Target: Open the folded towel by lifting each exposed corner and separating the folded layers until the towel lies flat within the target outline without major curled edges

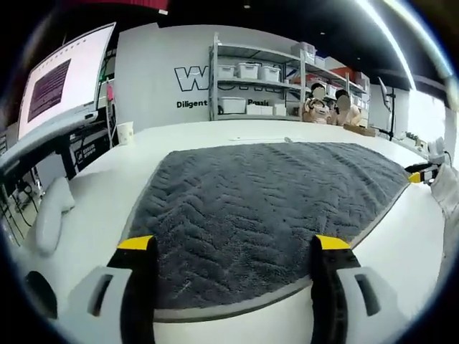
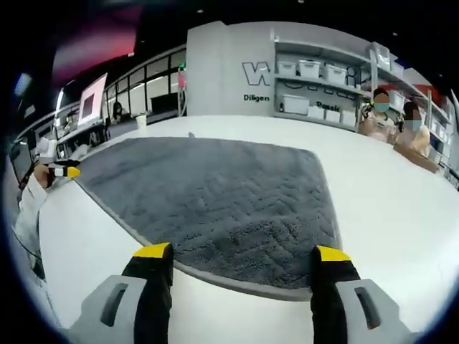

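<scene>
As it lies: grey towel point(image 1: 265, 215) spread flat on white table point(image 1: 201, 136).
Handling: soft, limp, plush; pinch a corner hem.
Left gripper point(image 1: 233, 251): agape, empty, just short of towel's near hem.
Right gripper point(image 2: 240, 261): likewise.

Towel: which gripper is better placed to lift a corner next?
Left, but narrowly. The left gripper has its open jaws well over the near edge of the towel. The right gripper, also open, overlaps that edge less.

1 towel point(image 1: 265, 208), 2 hand-held grippers point(image 1: 233, 254) point(image 2: 240, 261), 1 cup point(image 1: 125, 132)
</scene>
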### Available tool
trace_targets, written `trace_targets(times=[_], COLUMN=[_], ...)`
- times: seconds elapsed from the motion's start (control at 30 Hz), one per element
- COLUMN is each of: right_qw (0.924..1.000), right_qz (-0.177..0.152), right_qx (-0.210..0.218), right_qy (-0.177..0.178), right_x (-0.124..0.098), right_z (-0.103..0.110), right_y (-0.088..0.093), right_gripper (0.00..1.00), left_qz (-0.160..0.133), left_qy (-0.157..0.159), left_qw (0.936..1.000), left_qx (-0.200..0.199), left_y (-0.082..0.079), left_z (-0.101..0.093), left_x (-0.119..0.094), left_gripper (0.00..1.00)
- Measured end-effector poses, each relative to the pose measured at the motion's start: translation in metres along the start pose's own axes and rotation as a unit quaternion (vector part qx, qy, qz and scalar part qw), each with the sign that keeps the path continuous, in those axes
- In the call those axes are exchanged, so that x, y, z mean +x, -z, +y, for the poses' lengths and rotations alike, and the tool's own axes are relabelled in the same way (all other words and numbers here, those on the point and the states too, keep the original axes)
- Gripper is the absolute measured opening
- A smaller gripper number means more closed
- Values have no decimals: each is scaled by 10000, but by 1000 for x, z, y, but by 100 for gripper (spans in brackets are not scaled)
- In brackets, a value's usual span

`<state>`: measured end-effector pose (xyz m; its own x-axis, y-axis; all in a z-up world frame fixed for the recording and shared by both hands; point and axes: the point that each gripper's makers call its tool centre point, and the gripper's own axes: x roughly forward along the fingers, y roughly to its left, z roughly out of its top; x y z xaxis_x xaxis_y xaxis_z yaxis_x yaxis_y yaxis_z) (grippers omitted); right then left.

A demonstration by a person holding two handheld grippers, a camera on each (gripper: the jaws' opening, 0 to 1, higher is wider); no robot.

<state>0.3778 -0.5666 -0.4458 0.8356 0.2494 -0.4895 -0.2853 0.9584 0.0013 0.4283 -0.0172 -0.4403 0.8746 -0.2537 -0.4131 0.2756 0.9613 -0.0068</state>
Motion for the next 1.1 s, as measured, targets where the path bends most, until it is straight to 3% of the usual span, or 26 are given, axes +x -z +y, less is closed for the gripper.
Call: trace_targets(times=[0.73,0.97,1.1], right_qw=[10000,9999,9999], right_qz=[-44,-34,-53], right_qx=[-38,-33,26], right_qy=[-80,-103,-104], right_x=[-11,-9,-11], right_z=[2,2,-2], right_y=[5,3,-2], right_gripper=[77,78,76], left_qz=[62,152,73], left_qy=[-9,104,217], left_qw=[10000,9998,9997], left_qx=[17,115,23], left_y=[8,5,-4], left_z=[-1,-1,-5], left_x=[-16,-13,-13], left_gripper=[88,89,91])
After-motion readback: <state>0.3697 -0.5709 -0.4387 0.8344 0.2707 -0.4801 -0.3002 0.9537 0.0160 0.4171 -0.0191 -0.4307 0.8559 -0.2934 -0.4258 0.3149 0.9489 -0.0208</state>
